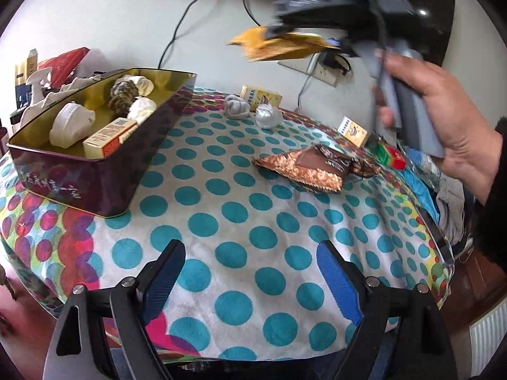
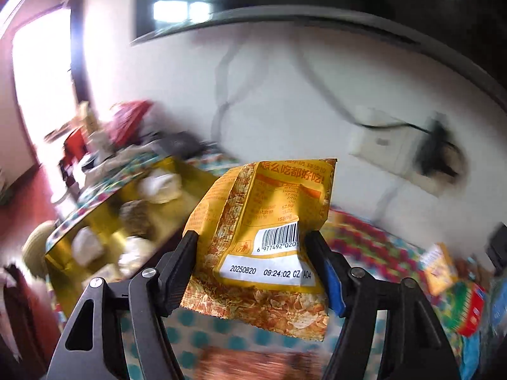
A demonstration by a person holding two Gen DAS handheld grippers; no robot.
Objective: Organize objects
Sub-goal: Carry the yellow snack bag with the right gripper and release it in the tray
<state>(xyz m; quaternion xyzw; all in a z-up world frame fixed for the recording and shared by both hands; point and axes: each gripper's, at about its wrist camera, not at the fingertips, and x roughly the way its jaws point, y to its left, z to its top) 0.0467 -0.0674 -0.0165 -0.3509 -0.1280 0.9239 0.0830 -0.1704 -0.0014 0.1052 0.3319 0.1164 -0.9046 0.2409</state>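
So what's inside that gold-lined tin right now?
The tin holds three white rolled sock bundles, a brown patterned bundle and a small cream box. Anything beneath them, and the floor behind the near wall, is hidden.

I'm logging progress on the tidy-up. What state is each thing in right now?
Right gripper: shut on the yellow snack packet, held in the air.
Left gripper: open, holding nothing, above the dotted cloth.
Tin box: lid off, holding rolled socks and a small carton.
Brown packet: lying flat on the cloth.
Grey sock ball: on the cloth, outside the tin.
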